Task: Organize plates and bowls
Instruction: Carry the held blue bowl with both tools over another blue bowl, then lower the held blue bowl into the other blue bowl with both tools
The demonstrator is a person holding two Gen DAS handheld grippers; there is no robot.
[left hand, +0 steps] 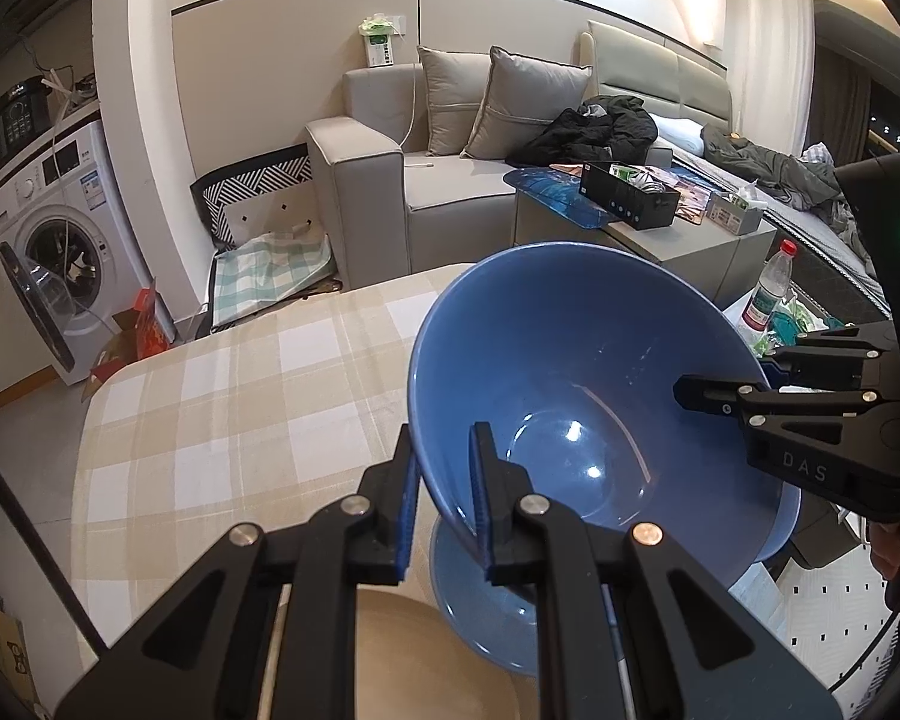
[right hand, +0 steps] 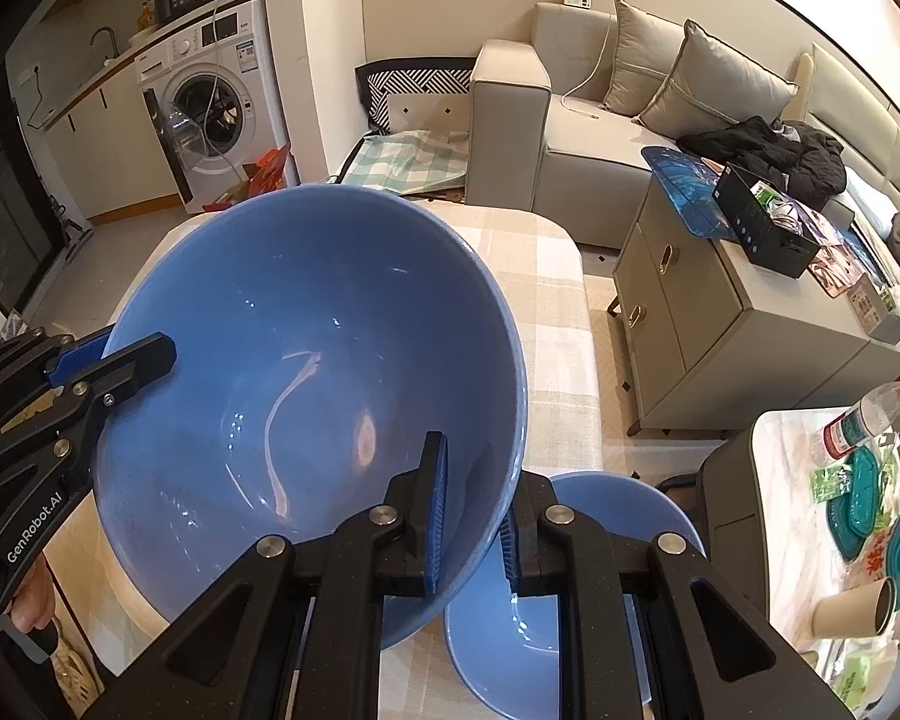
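A large blue bowl point(left hand: 576, 384) is held tilted above the checked table point(left hand: 222, 408). My left gripper point(left hand: 445, 498) is shut on its near rim, one finger inside and one outside. My right gripper point(right hand: 475, 516) is shut on the opposite rim, and it shows in the left wrist view point(left hand: 726, 387) at the right. The same bowl point(right hand: 306, 384) fills the right wrist view, with the left gripper point(right hand: 114, 360) on its left rim. A second blue bowl point(right hand: 510, 624) sits on the table below, also seen in the left wrist view point(left hand: 480, 606). A beige plate point(left hand: 402, 648) lies beside it.
A grey sofa point(left hand: 438, 180) with cushions stands beyond the table. A low cabinet point(right hand: 726, 324) with a black box stands to the right. A side table point(right hand: 834, 516) holds a water bottle, teal lids and a paper cup. A washing machine point(left hand: 66, 228) stands far left.
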